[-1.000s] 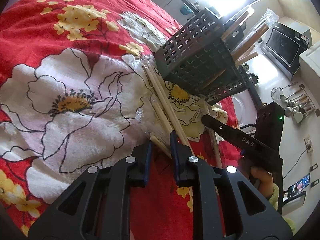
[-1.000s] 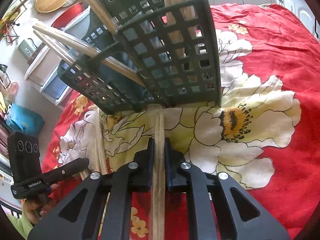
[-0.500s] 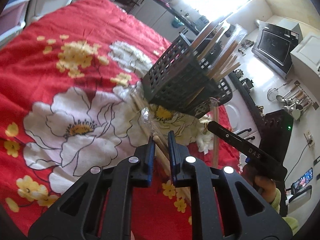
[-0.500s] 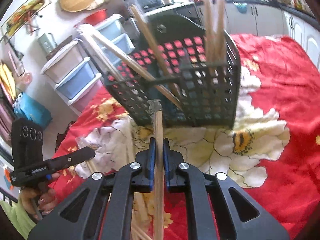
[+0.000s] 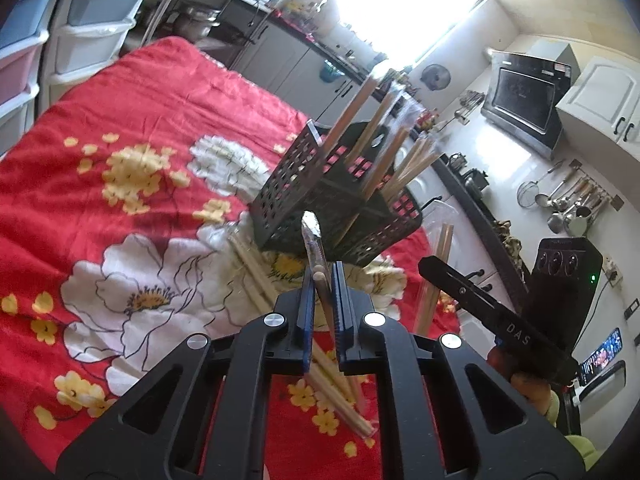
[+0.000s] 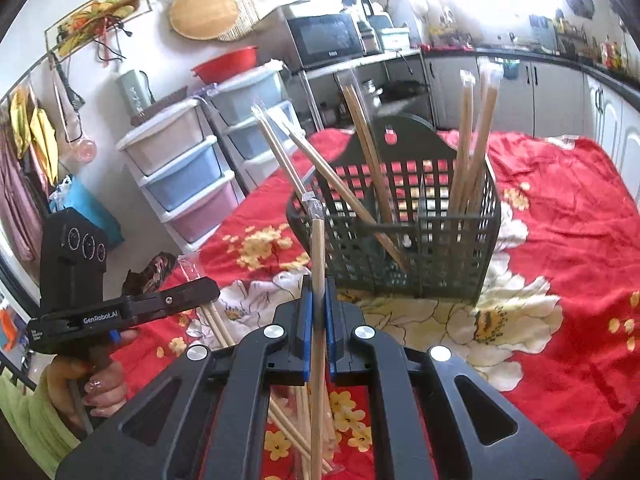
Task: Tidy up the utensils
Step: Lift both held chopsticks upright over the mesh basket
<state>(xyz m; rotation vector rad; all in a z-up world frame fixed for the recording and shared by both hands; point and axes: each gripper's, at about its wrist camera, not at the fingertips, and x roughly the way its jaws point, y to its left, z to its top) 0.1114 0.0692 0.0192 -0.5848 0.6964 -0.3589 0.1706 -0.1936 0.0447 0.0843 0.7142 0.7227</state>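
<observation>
Our left gripper (image 5: 322, 280) is clamped on a wrapped pair of chopsticks (image 5: 314, 246), whose crinkled wrapper tip sticks up past the blue pads and points toward the holder. Our right gripper (image 6: 316, 300) is clenched on its own wrapped chopsticks (image 6: 317, 248), which run straight up between the jaws and down below them. Both pairs are lifted clear of the cloth.

Just ahead of each gripper stands the black lattice utensil basket (image 5: 320, 196), resting on the red floral tablecloth (image 5: 120, 128). From the right wrist view we see it is split into compartments: several wrapped chopsticks (image 6: 472, 132) stand nearly upright in the right one, while others (image 6: 320, 164) lean out to the left from the left one.

Below and between our grippers, loose chopsticks (image 5: 256, 272) lie on the cloth near the basket's foot; some more (image 5: 340, 400) lie under the left gripper's jaws. In the left wrist view the right gripper shows at the right edge, and beside it one more pair (image 5: 436, 276) seems to slant up, though the glare there makes it hard to tell what supports it.
</observation>
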